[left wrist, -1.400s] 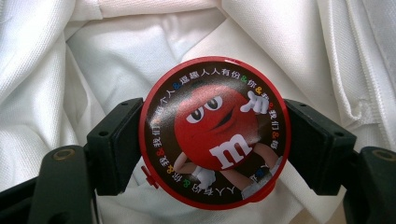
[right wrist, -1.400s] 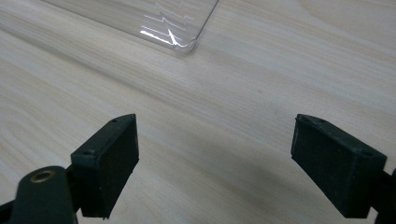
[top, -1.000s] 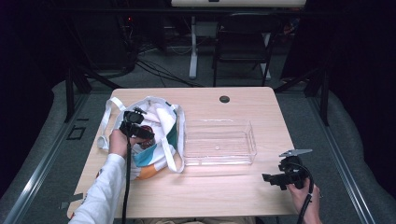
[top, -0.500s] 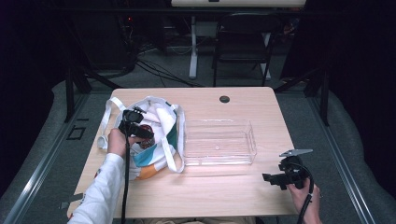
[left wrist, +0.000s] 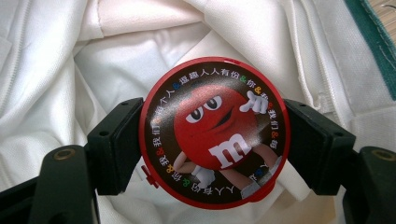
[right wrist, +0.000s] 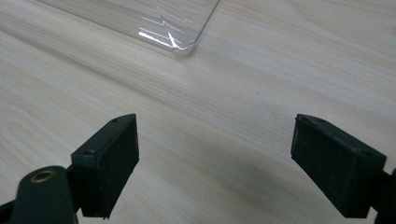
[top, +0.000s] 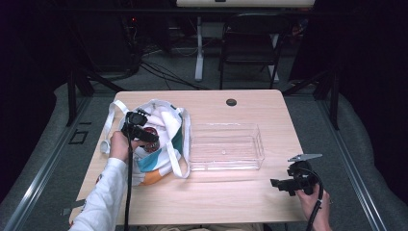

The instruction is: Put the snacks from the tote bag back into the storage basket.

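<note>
A round red candy tin [left wrist: 215, 154] with a cartoon red character on its lid sits squeezed between the two black pads of my left gripper [left wrist: 214, 156]. In the high view that gripper [top: 143, 134] holds the tin [top: 151, 138] just over the open mouth of a white tote bag [top: 166, 120] with teal and orange patches, at the table's left. White bag cloth [left wrist: 70, 70] lies behind the tin. At the front right corner, my right gripper [top: 279, 183] is just above the bare wood. Its jaws stand wide apart with nothing between them [right wrist: 215, 158].
A clear plastic tray [top: 260, 144] stands empty at the table's middle, right of the bag; its near corner [right wrist: 183, 46] lies ahead of the right gripper. A dark round cable port [top: 231, 102] marks the far edge. Chairs and cables stand beyond the table.
The left gripper with the tin has shifted only slightly over the bag. The right gripper has stayed where it was.
</note>
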The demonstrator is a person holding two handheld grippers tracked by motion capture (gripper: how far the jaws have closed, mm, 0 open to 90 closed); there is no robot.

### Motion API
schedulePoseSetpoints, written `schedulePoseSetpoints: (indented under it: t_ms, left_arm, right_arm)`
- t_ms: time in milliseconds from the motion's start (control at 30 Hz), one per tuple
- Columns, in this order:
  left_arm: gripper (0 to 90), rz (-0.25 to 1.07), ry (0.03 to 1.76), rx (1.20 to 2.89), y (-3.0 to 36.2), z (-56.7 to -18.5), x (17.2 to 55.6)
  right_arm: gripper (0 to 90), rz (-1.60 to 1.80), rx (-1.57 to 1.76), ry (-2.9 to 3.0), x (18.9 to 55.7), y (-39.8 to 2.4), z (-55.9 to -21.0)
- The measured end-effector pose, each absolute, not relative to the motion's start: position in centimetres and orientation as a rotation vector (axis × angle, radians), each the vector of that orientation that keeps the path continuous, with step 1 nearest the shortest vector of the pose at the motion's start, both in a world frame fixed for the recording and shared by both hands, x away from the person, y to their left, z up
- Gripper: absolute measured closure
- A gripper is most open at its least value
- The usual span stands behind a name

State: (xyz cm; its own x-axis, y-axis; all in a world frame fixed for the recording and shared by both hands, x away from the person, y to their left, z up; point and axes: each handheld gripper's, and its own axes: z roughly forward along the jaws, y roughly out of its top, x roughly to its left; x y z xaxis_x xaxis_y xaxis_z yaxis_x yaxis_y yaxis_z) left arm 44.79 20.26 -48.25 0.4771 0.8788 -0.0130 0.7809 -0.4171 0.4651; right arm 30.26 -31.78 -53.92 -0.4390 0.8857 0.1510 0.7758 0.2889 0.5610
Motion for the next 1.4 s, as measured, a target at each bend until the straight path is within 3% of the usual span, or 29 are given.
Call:
schedulePoseSetpoints:
  t_ms: [1400]
  left_arm:
    - [25.7, 0.323, 1.354, 2.305, 20.4, -46.0, 44.2]
  right_arm:
    - [15.3, 0.851, 1.548, 2.374, 30.2, -31.8, -54.1]
